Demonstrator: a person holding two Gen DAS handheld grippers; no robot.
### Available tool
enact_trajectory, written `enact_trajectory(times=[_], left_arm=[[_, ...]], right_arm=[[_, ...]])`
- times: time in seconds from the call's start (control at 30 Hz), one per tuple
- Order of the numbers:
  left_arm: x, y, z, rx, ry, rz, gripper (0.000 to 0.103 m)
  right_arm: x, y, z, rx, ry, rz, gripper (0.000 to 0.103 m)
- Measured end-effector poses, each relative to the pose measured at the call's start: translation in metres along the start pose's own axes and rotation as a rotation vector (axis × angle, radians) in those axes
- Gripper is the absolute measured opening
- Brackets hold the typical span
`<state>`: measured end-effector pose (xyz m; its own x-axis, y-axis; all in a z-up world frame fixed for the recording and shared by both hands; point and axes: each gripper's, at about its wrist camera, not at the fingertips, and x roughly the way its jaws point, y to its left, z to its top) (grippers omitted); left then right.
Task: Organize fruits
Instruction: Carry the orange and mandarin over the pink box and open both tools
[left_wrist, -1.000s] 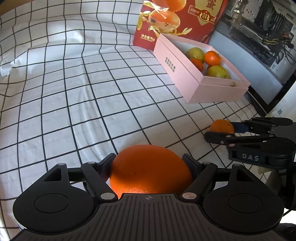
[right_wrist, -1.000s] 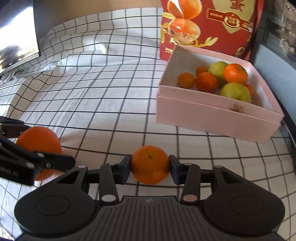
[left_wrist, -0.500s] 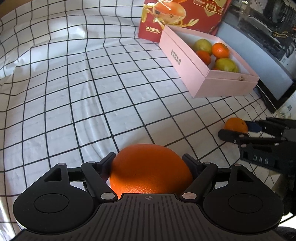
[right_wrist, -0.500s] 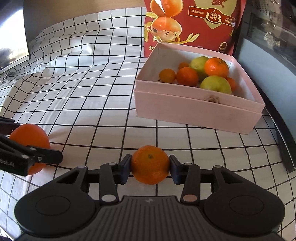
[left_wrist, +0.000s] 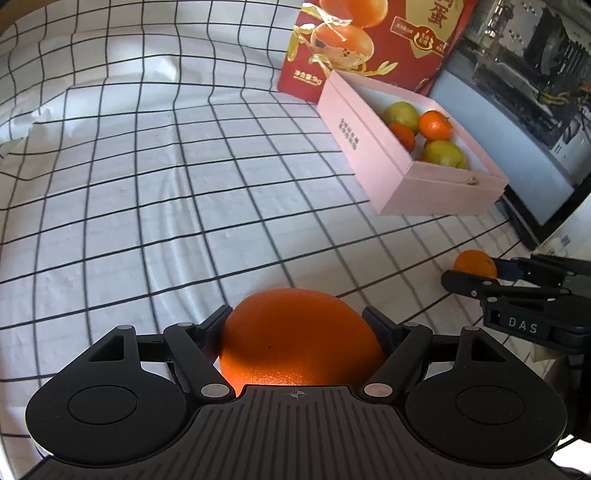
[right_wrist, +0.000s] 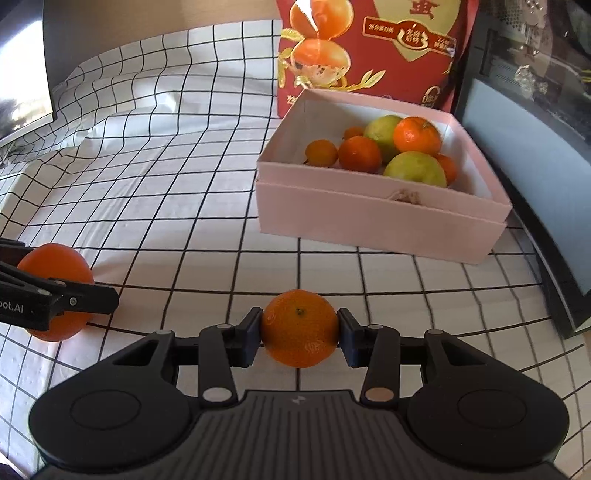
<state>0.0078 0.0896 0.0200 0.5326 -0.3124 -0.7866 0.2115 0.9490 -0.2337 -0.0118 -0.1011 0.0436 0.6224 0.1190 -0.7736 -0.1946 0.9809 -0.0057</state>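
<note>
— What's changed since half a second back?

— Your view of the pink box (right_wrist: 376, 221) has shifted: from the right wrist it now sits further right and a little closer, while from the left wrist it has slid back toward the upper right. Both fruits have stayed clamped the whole time.

— Where are my fruits now?

— Your large orange (left_wrist: 301, 338) is pinched between the fingers of your left gripper (left_wrist: 301, 332), held over the checked cloth (left_wrist: 147, 184), well in front of the pink box and off to its left. Your small mandarin (right_wrist: 300, 334) is gripped between the blue pads (right_wrist: 253, 336) of your right gripper (right_wrist: 300, 332), in front of the box's near wall, closer to the box than the orange is.

— And the box itself?

— It's open, and you can see several mandarins and two green-yellow fruits piled toward its right side. Your red bag (right_wrist: 369, 51) printed with oranges stands upright just behind the box, touching or nearly touching its back wall. A dark framed panel (right_wrist: 517, 166) runs along the box's right side.
</note>
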Motion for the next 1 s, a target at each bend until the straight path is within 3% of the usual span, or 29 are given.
enact_trajectory(times=[0.27, 0.4, 0.67, 0.83, 1.0], left_arm=[[0.001, -0.031, 0.027, 0.042, -0.055, -0.038, 0.081], [0.000, -0.054, 0.064, 0.081, -0.122, -0.057, 0.081], [0.002, -0.102, 0.152, 0.146, -0.246, -0.117, 0.082], [0.038, -0.119, 0.213, 0.147, -0.241, -0.096, 0.082], [0.103, -0.117, 0.239, 0.150, -0.164, -0.062, 0.082]], right_arm=[[-0.005, -0.014, -0.003, 0.014, -0.009, -0.022, 0.043], [-0.006, -0.024, 0.000, 0.038, -0.012, -0.021, 0.043], [-0.028, -0.048, 0.053, -0.003, -0.157, -0.053, 0.043], [-0.011, -0.061, 0.100, -0.076, -0.171, -0.061, 0.043], [0.039, -0.069, 0.133, -0.103, -0.127, -0.043, 0.043]])
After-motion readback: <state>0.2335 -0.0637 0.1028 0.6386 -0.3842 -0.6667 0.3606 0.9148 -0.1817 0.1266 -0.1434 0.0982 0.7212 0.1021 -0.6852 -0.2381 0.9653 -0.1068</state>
